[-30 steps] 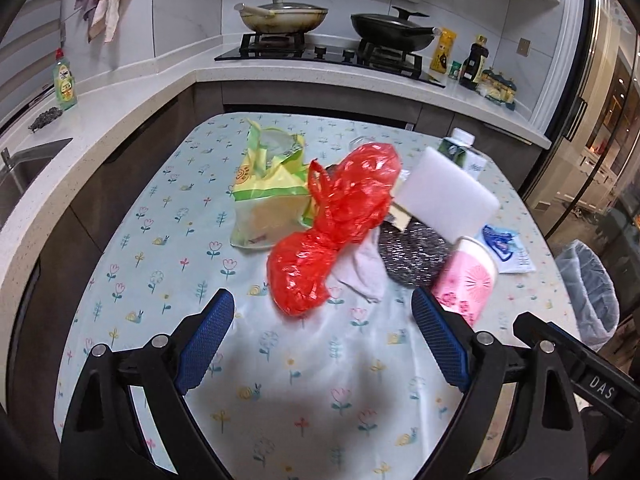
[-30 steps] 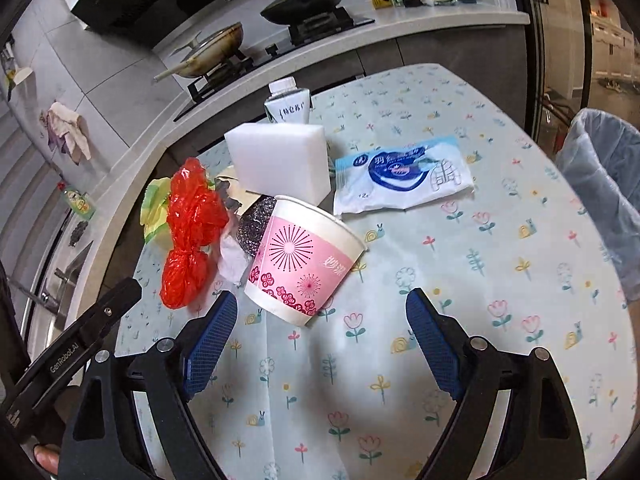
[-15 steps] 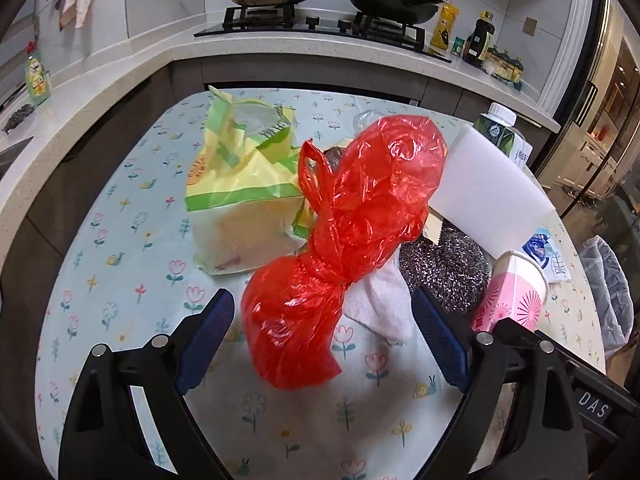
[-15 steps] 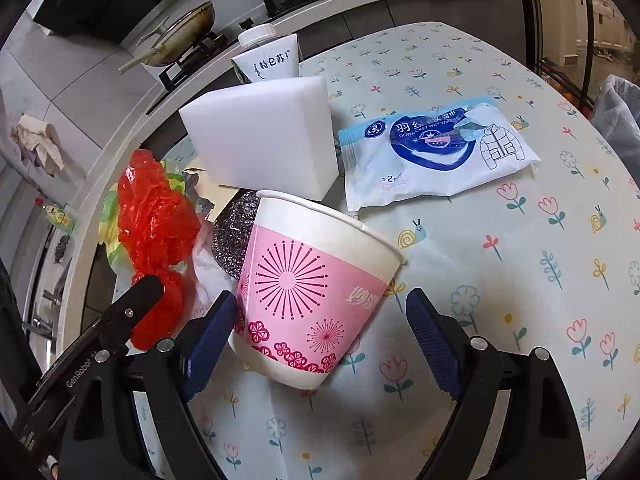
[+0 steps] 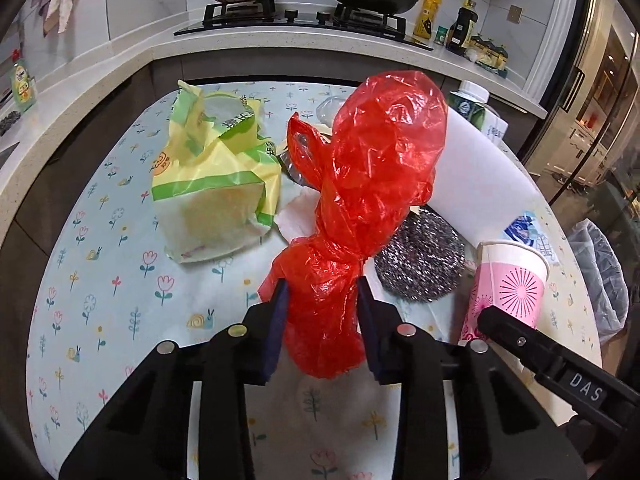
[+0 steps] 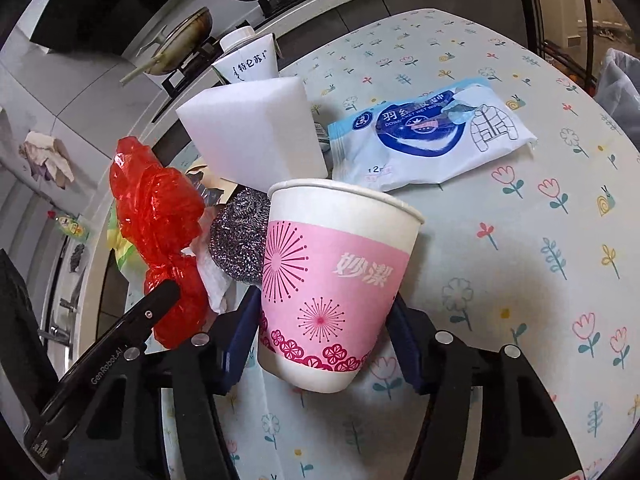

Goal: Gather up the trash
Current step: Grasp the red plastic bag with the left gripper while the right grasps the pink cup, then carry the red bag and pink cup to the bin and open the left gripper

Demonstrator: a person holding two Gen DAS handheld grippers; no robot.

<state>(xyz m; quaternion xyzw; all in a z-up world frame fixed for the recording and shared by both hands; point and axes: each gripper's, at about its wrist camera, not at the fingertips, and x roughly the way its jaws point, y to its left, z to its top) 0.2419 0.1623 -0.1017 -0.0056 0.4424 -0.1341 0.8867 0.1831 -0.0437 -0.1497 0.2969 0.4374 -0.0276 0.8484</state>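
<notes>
A knotted red plastic bag (image 5: 360,208) lies on the flowered tablecloth (image 5: 112,288). My left gripper (image 5: 322,312) is shut on the bag's lower bulge, both blue pads pressing it. The bag also shows in the right wrist view (image 6: 160,216). A pink and white paper cup (image 6: 332,280) stands upright; my right gripper (image 6: 324,328) is shut on its lower half. The cup shows at the right of the left wrist view (image 5: 508,280).
Around them lie a yellow-green bag (image 5: 216,184), a steel scourer (image 5: 420,256), a white tissue (image 5: 298,216), a white sponge block (image 6: 256,132), a carton (image 6: 248,60) and a blue wet-wipes packet (image 6: 428,132). A lined bin (image 5: 600,280) stands right of the table.
Both grippers moved forward and closed: the left onto the red bag, the right onto the paper cup. Both were open a second ago.
</notes>
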